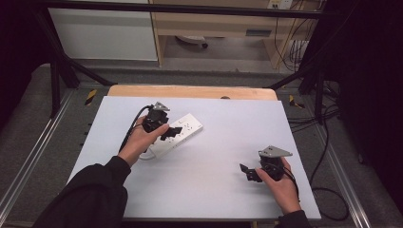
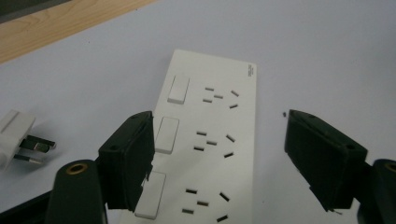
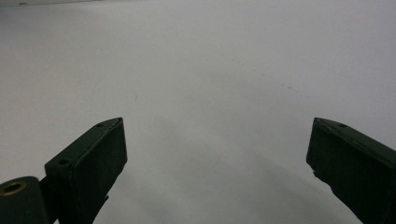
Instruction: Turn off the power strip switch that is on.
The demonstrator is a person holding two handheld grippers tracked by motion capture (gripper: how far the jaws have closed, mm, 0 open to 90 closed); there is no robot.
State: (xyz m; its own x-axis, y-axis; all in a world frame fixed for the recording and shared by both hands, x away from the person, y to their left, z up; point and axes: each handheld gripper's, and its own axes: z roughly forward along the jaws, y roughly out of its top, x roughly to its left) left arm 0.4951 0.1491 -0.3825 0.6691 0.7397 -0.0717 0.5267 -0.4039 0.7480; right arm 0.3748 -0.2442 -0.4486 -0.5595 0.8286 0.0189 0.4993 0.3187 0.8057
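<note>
A white power strip (image 1: 183, 130) lies flat on the white table sheet, left of centre. In the left gripper view the power strip (image 2: 210, 140) shows three rocker switches and three sets of socket slots. My left gripper (image 1: 170, 133) hovers just above the strip with its jaws spread wide; the left gripper (image 2: 219, 126) has nothing pressed between its pads. A white plug (image 2: 14, 137) with bare metal pins lies on the sheet to the strip's left. My right gripper (image 1: 247, 172) rests low at the front right, and the right gripper (image 3: 217, 128) is open over bare sheet.
The white sheet (image 1: 218, 156) covers the table, with a wooden strip (image 1: 190, 91) along the far edge. A black frame (image 1: 57, 71) surrounds the table. Cables (image 1: 328, 190) trail on the floor at the right.
</note>
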